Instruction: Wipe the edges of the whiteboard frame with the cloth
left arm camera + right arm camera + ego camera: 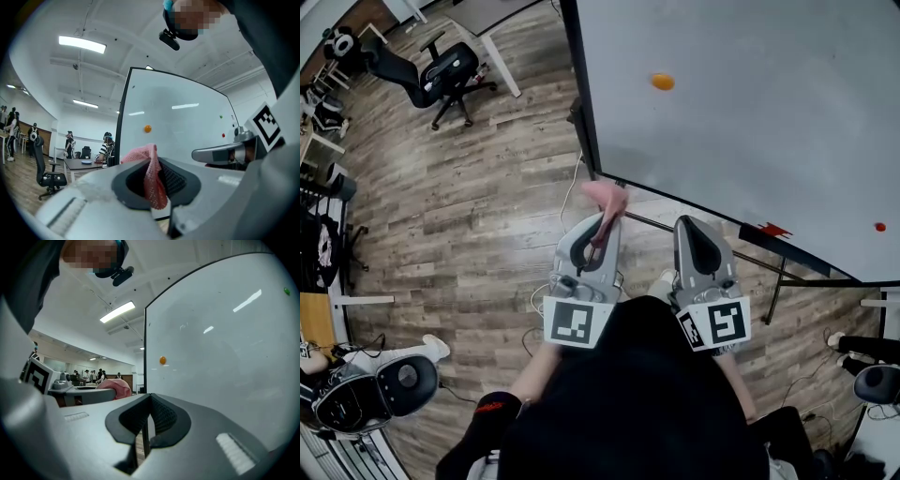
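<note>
The whiteboard point(750, 122) stands at the upper right of the head view, with a dark frame point(584, 112) down its left side and along its bottom edge. My left gripper point(602, 227) is shut on a pink cloth point(606, 198), which sits just below the board's lower left corner. In the left gripper view the pink cloth point(142, 155) hangs pinched between the jaws of that gripper point(158, 185), and the frame's upright edge point(121, 122) lies straight ahead. My right gripper point(695, 225) is beside it, shut with nothing held. Its own view shows this gripper point(149, 420) pointing at the frame edge point(145, 352).
An orange magnet point(663, 82) and a red magnet point(879, 227) stick to the board. The board's stand legs point(778, 281) reach onto the wooden floor. An office chair point(441, 75) and a table leg point(499, 58) stand far left. Several people point(107, 147) are in the background.
</note>
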Demonstrator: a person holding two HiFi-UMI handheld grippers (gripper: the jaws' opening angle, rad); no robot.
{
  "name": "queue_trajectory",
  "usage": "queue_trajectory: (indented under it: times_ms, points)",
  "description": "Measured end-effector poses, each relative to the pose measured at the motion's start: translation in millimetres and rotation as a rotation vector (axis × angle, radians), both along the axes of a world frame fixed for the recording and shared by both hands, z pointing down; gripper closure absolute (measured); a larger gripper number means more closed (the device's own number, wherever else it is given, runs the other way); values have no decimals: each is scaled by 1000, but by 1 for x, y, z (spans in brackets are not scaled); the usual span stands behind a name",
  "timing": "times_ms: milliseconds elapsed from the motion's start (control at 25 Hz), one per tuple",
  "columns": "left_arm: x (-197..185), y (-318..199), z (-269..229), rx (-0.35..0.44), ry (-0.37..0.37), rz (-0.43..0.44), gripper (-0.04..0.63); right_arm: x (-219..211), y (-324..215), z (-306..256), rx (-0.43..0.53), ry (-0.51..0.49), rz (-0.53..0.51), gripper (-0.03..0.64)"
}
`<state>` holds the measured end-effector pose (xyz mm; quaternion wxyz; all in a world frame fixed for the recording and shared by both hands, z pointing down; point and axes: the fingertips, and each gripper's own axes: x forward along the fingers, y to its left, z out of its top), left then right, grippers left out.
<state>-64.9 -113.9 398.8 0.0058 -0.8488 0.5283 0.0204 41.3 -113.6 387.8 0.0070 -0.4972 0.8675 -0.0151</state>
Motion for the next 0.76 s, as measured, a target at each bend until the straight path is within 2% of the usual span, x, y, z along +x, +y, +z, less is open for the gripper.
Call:
queue_trajectory:
  times_ms: [560, 760]
  points:
    - [4, 0, 8, -27, 32, -10, 571, 7, 3, 5, -12, 4, 1, 617]
    - [8, 1, 3, 2, 40, 5, 571, 10, 6, 7, -17, 5, 7, 617]
